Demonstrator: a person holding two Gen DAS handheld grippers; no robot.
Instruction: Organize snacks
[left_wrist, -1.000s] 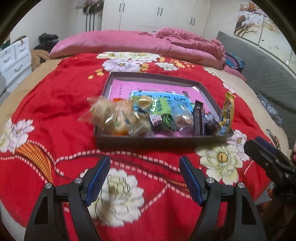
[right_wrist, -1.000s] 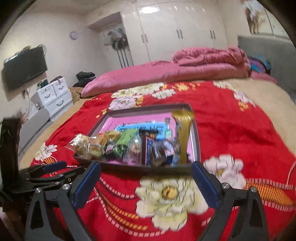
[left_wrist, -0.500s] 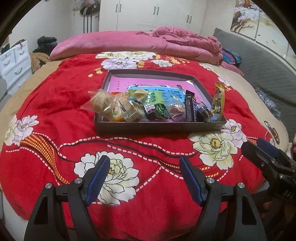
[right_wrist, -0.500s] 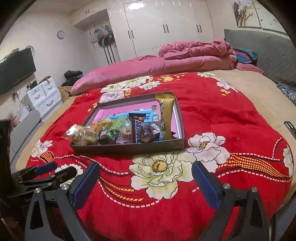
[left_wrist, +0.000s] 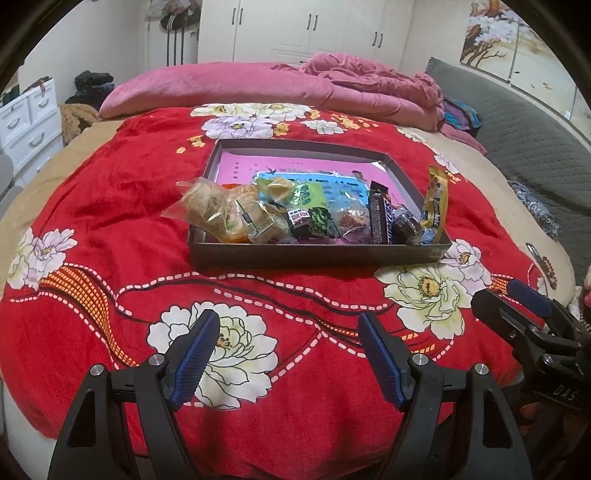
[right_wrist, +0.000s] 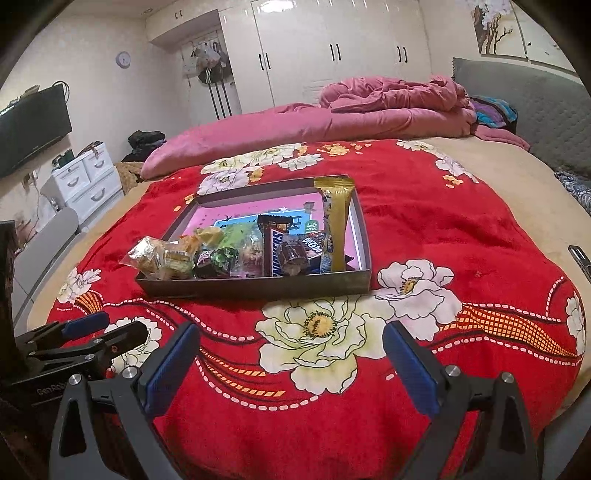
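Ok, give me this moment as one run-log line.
left gripper: open, empty | right gripper: open, empty | both over blanket, short of tray | snacks: in tray, bunched at near edge

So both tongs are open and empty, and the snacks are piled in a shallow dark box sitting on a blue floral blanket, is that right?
Nearly. The blanket is wrong: it is a red floral blanket, not a blue one, as the right wrist view shows plainly. The rest holds: the left tongs and right tongs are open and empty, and the snacks are piled in the shallow dark box.
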